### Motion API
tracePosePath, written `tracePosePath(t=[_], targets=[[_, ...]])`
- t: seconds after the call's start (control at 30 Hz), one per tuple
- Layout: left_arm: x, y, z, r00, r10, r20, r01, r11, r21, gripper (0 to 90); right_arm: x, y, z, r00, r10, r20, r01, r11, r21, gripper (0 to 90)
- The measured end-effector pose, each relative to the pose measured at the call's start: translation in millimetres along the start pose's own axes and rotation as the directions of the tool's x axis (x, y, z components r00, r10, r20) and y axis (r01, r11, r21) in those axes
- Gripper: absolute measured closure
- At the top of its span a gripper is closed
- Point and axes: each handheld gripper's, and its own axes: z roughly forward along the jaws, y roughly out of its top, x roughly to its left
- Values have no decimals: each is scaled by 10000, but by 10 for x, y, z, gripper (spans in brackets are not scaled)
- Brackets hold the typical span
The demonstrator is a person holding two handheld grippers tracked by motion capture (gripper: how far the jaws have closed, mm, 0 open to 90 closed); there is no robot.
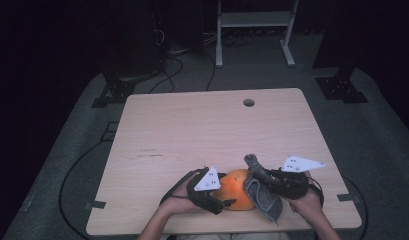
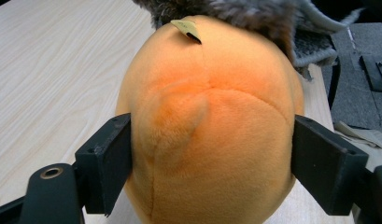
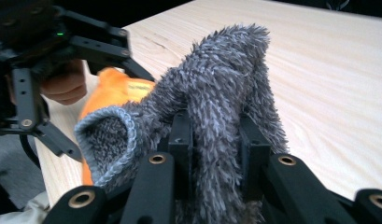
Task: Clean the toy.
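An orange plush toy [image 1: 236,192] sits near the table's front edge, right of centre. My left gripper [image 1: 223,196] comes at it from the left. In the left gripper view the plush [image 2: 212,107] sits between the two black jaws, which press on its sides; a small tag [image 2: 186,28] is at its top. A grey fuzzy knitted cloth [image 1: 264,200] drapes against the plush's right side. My right gripper [image 3: 215,135] is shut on that cloth [image 3: 226,70], whose open cuff [image 3: 104,130] faces the plush [image 3: 109,91].
The wooden table [image 1: 192,130] has a round cable hole [image 1: 248,102] near its far edge. Behind it stand a white frame [image 1: 254,20] and black stands [image 1: 342,87], with cables on the grey floor. Both hands work close to the front edge.
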Motion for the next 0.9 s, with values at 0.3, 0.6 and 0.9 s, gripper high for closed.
tracePosePath(t=[0.3, 0.6, 0.9], targets=[[28, -43, -5, 9997, -206, 114, 208, 9997, -160, 192, -148, -97, -31, 9988, 367, 335, -381, 9983, 445, 708], [50, -56, -32, 9996, -110, 277, 109, 9999, 43, 194, -181, -128, -12, 9984, 491, 267, -507, 9967, 632, 709], [78, -106, -78, 9988, -159, 458, 148, 9996, 249, 195, -115, -58, -61, 9992, 316, 245, -330, 9977, 586, 712]])
